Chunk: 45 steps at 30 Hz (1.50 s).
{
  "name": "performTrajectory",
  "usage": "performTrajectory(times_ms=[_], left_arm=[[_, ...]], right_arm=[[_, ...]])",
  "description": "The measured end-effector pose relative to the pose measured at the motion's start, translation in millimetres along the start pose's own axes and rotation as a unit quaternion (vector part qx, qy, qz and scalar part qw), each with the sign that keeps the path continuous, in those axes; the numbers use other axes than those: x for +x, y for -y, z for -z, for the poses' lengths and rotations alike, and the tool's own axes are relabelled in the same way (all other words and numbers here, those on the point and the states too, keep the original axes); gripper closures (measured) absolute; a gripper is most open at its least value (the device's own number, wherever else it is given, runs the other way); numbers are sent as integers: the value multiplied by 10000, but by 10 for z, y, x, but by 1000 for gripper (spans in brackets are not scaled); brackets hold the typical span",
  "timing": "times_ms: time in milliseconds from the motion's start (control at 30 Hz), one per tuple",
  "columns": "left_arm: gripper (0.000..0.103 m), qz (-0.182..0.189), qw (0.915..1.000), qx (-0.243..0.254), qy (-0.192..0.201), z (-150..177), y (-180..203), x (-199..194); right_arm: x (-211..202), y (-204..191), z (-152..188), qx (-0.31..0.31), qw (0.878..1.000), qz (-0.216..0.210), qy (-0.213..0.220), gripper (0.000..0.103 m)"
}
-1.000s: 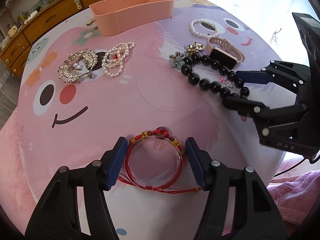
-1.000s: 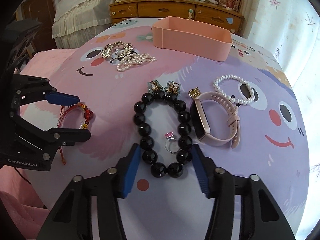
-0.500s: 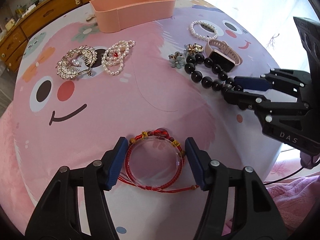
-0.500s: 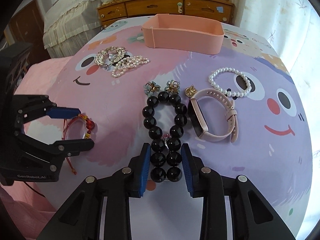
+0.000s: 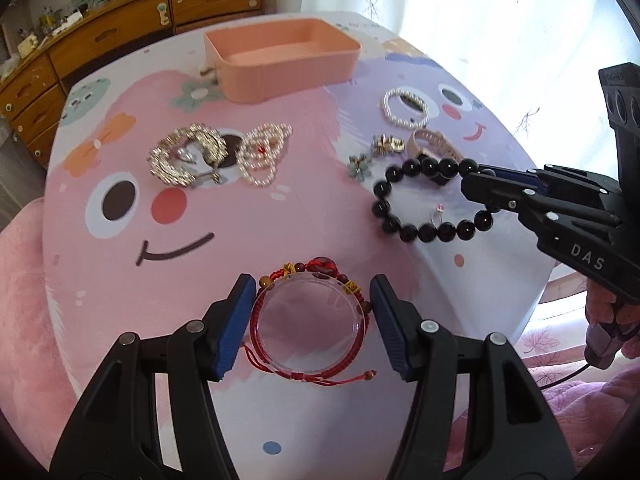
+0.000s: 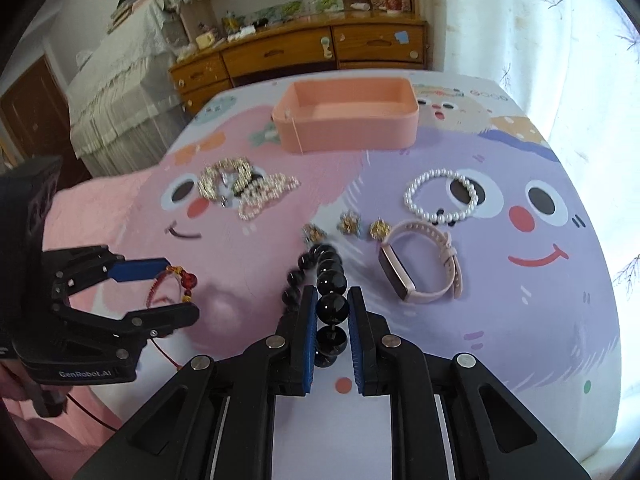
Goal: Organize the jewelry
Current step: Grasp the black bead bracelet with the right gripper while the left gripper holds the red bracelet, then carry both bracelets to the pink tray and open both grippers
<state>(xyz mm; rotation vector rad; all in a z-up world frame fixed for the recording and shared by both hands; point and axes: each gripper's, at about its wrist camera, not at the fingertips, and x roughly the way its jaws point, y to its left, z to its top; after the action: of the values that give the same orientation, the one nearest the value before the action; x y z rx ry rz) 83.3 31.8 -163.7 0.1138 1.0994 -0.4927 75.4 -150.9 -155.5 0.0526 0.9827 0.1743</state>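
The black bead bracelet [image 6: 326,280] is pinched in the right gripper [image 6: 332,330] and the red bracelet [image 5: 310,316] in the left gripper [image 5: 312,320], both off the table [image 5: 240,220], so they can be carried to the pink box [image 5: 280,60].

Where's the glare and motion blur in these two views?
Left wrist: window blown out top right, black bead bracelet sharp. Right wrist: window glare along right edge, far beads of the bracelet and silver brooch smeared.

Black bead bracelet [image 6: 326,280] far end (motion-blurred) indistinct
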Motion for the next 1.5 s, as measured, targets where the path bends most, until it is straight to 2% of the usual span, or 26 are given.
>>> performTrajectory(times_ms=[133,267,400,533,667,833,1000,1167,1333,1467,1500], left_arm=[[47,110,9993,-269,217,-93,-79,-286],[47,234,9978,-314,528,-244,-86,-620],[47,384,9965,-420,618,-432,-67,-874],[47,583,9949,-520,642,-693,-28,-1076],[46,579,9946,-465,728,-1012,53,-1196],[46,537,9928,-482,959,-1499,87,-1269],[46,587,9886,-846,1099,-1970,-74,-1092],[46,278,9860,-1195,1131,-2421,-297,-735],[46,41,9854,-1349,1035,-2750,-412,-332],[46,-135,9861,-1425,845,-2898,-453,9],[45,-132,9863,-1424,819,-2916,-470,77]], right_arm=[[-273,-132,-214,-9,9995,-111,300,89],[-561,-222,-463,-48,9976,-260,638,89],[-848,-242,-722,-20,9947,-464,922,89],[-1110,-278,-1046,-122,9904,-624,1226,89],[-1300,-261,-1419,-316,9843,-833,1525,89],[-1375,-172,-1907,-525,9791,-1059,1653,89],[-1285,-10,-2412,-460,9761,-1248,1721,89],[-924,272,-2807,-535,9779,-1169,1651,89],[-487,521,-2993,-684,9813,-1138,1390,89],[11,749,-2982,-551,9843,-1199,1175,88],[122,803,-2984,-490,9853,-1218,1095,84]])
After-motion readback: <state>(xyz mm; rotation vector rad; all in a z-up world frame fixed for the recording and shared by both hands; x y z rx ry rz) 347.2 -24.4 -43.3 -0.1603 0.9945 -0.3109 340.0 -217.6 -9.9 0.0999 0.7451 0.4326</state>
